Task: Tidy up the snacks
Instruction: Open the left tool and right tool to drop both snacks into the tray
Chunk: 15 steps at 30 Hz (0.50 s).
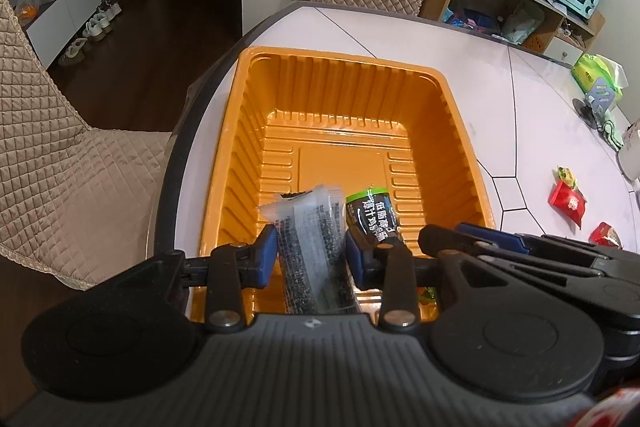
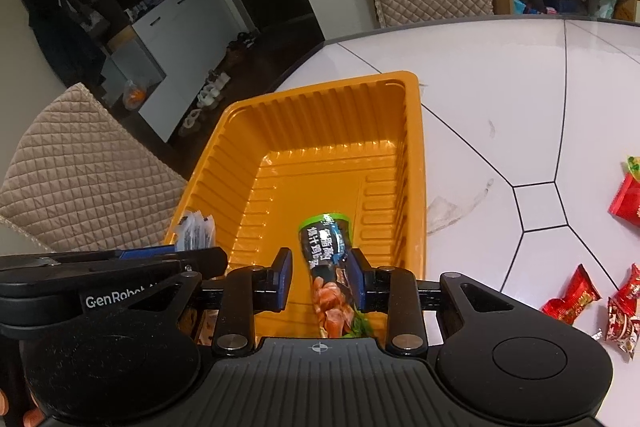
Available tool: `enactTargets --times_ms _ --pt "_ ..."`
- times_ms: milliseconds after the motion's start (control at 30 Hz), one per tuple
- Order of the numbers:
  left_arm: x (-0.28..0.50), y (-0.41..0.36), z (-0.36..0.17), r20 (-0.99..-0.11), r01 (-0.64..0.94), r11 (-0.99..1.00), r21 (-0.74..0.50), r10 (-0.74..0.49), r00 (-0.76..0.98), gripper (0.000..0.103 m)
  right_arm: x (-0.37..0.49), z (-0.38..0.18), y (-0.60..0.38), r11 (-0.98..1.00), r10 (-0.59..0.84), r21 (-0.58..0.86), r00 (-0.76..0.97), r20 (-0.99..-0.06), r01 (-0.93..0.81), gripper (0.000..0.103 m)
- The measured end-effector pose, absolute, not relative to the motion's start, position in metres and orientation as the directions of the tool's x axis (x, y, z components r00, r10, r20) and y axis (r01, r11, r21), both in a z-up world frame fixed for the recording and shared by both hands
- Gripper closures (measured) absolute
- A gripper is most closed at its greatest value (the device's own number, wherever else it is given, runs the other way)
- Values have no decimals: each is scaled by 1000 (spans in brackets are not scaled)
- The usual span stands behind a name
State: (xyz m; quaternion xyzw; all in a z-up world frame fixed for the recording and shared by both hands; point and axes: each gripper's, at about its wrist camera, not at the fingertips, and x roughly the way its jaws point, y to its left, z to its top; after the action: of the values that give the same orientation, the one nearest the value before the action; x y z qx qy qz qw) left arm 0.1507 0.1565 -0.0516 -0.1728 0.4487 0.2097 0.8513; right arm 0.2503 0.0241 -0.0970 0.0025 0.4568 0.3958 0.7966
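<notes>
- Left tool [image 1: 311, 254] clamped on clear packet [image 1: 310, 247], held over tray [image 1: 352, 67] for dropping in.
- Right tool [image 2: 319, 277] gripping dark pouch [image 2: 330, 267], also above tray.
- Red snacks [image 2: 570, 297] right of tray on worktop [image 2: 480, 75], unsorted.

The far half of the orange tray [image 1: 256, 131] lies bare and open from above. To its right, white table [image 2: 480, 99] stays free up to the red snack packets [image 2: 570, 297].

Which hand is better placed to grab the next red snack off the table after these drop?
Right. The red packets lie on the table beside the right gripper; the left gripper is on the tray's far side.
</notes>
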Motion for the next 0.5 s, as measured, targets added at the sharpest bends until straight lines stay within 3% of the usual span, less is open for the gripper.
enactTargets --times_ms 500 --pt "150 155 -45 -826 -505 857 -102 210 523 69 245 -91 13 695 631 364 284 -722 -620 72"
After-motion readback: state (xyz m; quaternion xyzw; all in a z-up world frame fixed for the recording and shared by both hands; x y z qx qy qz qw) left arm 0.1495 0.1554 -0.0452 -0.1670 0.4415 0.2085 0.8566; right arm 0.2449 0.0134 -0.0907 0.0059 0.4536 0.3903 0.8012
